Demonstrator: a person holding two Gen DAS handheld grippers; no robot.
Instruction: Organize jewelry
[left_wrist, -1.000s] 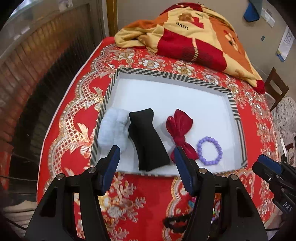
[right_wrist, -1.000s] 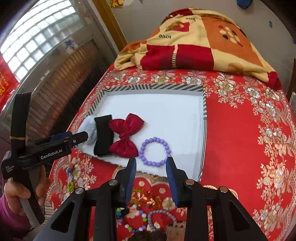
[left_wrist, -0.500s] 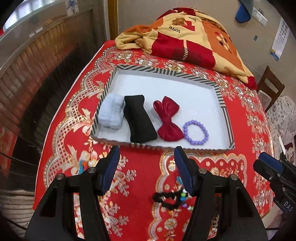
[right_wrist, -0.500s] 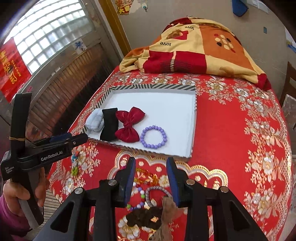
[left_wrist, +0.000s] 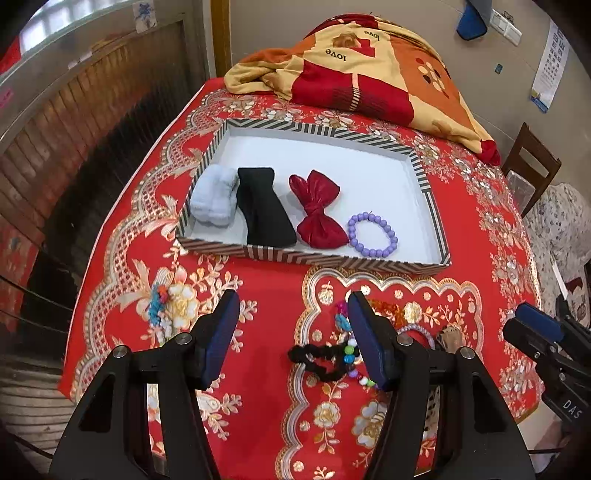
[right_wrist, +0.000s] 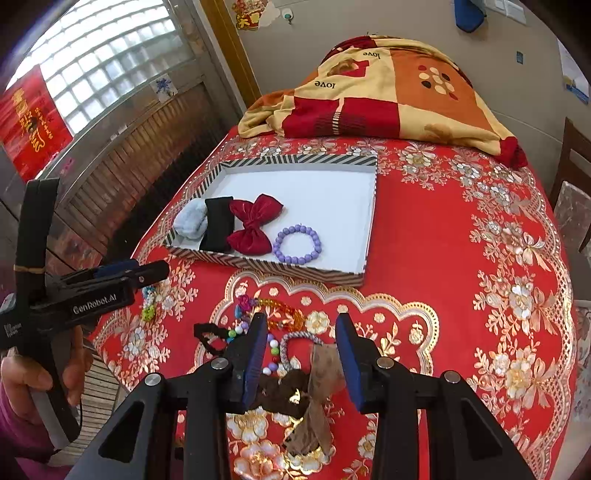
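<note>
Left wrist view: left gripper (left_wrist: 291, 332) hung over bare tablecloth (left_wrist: 258, 295), fingers spread wide, nothing between them.
Right wrist view: right gripper (right_wrist: 301, 349) had a moderate gap, held nothing, and hung over the loose pile.
Tray (left_wrist: 430, 192): striped rim, white floor, sat mid-table; near edge faced both grippers.
Tray contents: pale blue hair tie (left_wrist: 214, 201), black band (left_wrist: 264, 212), red bow (left_wrist: 317, 214), purple bead bracelet (left_wrist: 373, 234), lined up along the near edge, left to right.
Free space in tray: whole far half and the right strip past the bracelet were bare.
Loose pile: black scrunchie (right_wrist: 208, 336), coloured beads (right_wrist: 271, 347), brown bow (right_wrist: 314, 387) lay on the cloth in front of the tray.
Stray item: small bead cluster (left_wrist: 159, 304) lay left of the pile, near the table's left edge.
Far edge: folded blanket (left_wrist: 369, 74) lay behind the tray, not touching it.
Right side: wide open cloth right of the tray.
</note>
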